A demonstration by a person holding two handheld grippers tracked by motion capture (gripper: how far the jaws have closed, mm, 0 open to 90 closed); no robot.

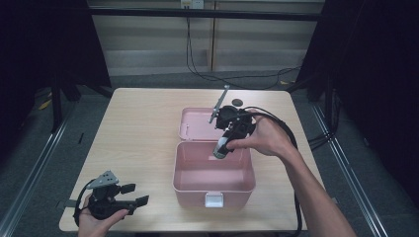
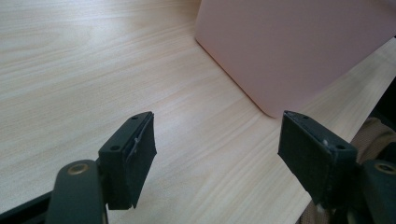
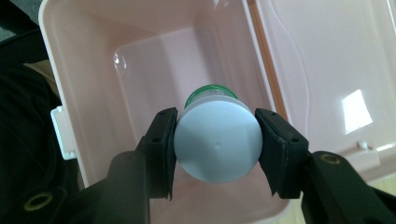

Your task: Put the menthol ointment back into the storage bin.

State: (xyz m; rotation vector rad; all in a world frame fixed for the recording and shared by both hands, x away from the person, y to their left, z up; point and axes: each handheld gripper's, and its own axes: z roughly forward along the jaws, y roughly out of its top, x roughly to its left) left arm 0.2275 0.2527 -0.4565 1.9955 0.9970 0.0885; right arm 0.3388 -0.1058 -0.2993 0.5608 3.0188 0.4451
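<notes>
A pale wood counter [image 1: 143,133] stands on grey floor [image 1: 34,148] between dark curtains. Right gripper [image 3: 217,140], fingers clamping a bottle [image 3: 217,144], hangs over the open pink box [image 1: 185,185]. Left gripper [image 1: 133,195] rests with fingers wide.

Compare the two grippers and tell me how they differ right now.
The right gripper is shut on the white-capped bottle; the left gripper stands open with nothing between its jaws. The right gripper hangs above the open pink box, pointing down into it; the left gripper sits low at the table's near left corner. Both have black jaws.
</notes>
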